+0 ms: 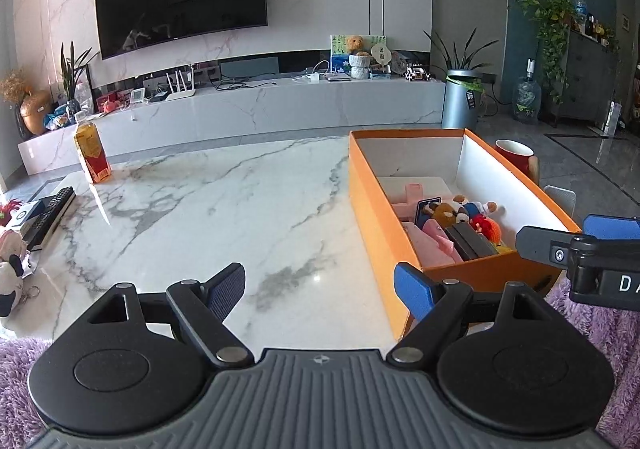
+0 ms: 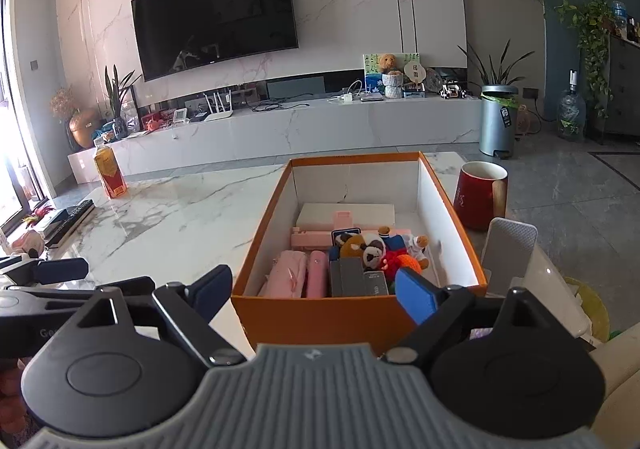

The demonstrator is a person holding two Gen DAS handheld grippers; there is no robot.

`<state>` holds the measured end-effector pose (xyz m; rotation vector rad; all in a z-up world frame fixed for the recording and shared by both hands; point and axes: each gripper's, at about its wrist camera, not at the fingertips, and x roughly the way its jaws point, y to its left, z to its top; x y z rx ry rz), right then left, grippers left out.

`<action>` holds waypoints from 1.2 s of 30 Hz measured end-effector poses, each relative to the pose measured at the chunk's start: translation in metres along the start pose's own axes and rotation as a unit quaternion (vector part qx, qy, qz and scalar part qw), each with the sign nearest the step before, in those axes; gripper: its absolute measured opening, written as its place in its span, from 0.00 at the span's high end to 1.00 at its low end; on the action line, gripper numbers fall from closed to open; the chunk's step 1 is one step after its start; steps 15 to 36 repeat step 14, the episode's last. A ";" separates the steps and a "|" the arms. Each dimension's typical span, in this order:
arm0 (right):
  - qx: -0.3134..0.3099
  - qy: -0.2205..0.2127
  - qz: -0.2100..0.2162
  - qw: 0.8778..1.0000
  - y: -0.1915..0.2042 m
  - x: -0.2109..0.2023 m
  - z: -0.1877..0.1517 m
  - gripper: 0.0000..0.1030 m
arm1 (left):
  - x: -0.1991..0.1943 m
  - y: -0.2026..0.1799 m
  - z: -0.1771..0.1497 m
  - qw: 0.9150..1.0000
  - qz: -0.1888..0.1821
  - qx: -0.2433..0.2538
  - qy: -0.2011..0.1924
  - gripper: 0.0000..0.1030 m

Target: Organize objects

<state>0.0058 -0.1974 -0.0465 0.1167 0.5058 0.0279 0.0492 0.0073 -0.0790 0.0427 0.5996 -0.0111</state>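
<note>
The letters "DA" are read in white on the right gripper (image 1: pixel 560 237) at right of the left wrist view, and "Ge" on the left gripper (image 2: pixel 60 273) at lower left of the right wrist view.

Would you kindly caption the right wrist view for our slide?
Open right gripper empty before an orange box of small toys on a marble table, red mug alongside.

Marble table (image 1: pixel 224 209): orange box (image 1: pixel 372 209), bottle (image 1: pixel 93 155)

Plush cow (image 1: pixel 9 281) cut by left edge
</note>
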 end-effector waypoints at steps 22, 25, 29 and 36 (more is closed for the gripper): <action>-0.003 0.008 -0.024 1.000 0.000 0.008 -0.002 0.13 | 0.001 0.004 -0.006 1.000 -0.020 -0.006 0.002 0.06; -0.003 0.008 -0.024 1.000 0.000 0.008 -0.002 0.13 | 0.001 0.004 -0.006 1.000 -0.020 -0.006 0.002 0.06; -0.003 0.008 -0.024 1.000 0.000 0.008 -0.002 0.13 | 0.001 0.004 -0.006 1.000 -0.020 -0.006 0.002 0.06; -0.003 0.008 -0.024 1.000 0.000 0.008 -0.002 0.13 | 0.001 0.004 -0.006 1.000 -0.020 -0.006 0.002 0.06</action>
